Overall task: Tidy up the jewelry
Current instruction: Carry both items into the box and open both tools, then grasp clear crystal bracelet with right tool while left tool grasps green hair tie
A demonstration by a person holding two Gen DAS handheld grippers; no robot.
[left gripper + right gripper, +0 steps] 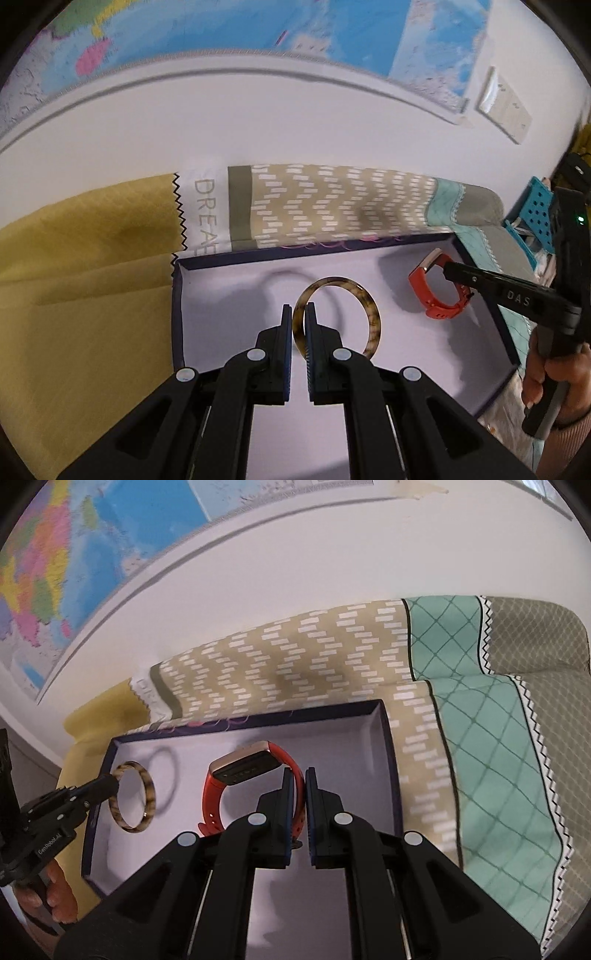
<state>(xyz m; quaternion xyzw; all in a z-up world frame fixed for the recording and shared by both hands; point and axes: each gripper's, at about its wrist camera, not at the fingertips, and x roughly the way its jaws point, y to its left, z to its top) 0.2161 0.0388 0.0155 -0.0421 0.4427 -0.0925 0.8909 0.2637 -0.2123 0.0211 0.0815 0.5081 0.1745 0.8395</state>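
The left gripper (298,314) is clamped on the rim of the tortoiseshell bangle (369,314) and the right gripper (298,779) on the strap of the red watch (236,775), both held over the box (391,768). Lower each piece to the box floor, well apart, before releasing

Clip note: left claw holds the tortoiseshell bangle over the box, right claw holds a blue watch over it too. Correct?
Not quite: the watch is orange-red, not blue, as the right wrist view shows. The rest stands: the left claw grips the tortoiseshell bangle and the right claw the watch, both over the box.
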